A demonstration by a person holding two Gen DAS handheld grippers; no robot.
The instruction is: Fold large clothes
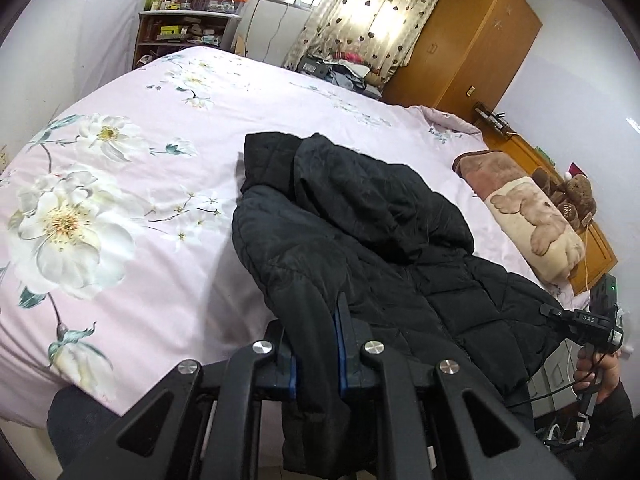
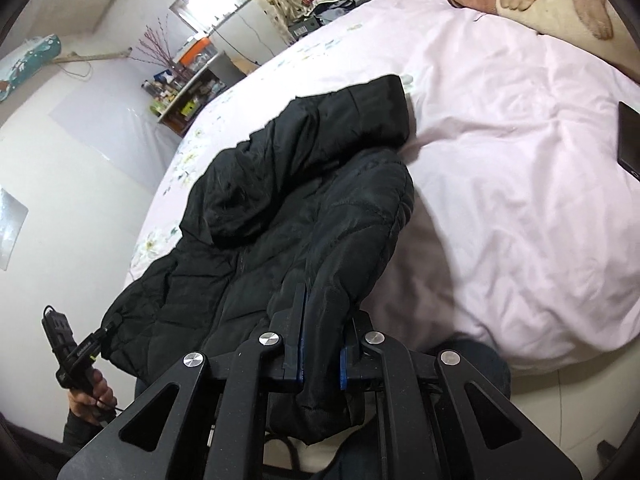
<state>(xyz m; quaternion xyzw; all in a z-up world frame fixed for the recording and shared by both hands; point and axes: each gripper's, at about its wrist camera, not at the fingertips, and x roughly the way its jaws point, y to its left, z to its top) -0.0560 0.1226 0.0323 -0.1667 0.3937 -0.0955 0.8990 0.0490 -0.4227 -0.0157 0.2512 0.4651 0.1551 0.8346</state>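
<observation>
A black quilted hooded jacket [image 1: 360, 240] lies on the pink floral bed [image 1: 140, 180], hood pointing away from me. My left gripper [image 1: 316, 320] is shut on the jacket's left bottom corner, which hangs through the jaws over the bed's near edge. My right gripper [image 2: 320, 320] is shut on the other bottom corner of the jacket [image 2: 300, 200] in the same way. The right gripper's body [image 1: 592, 320] shows at the left wrist view's right edge, and the left gripper's body [image 2: 76, 344] at the right wrist view's left edge.
A rolled beige and brown blanket [image 1: 532, 216] and a teddy bear [image 1: 572, 196] lie at the bed's right side. A wooden wardrobe [image 1: 468, 44], a curtain and a cluttered shelf [image 1: 184, 32] stand behind the bed. A dark phone [image 2: 630, 140] lies on the quilt.
</observation>
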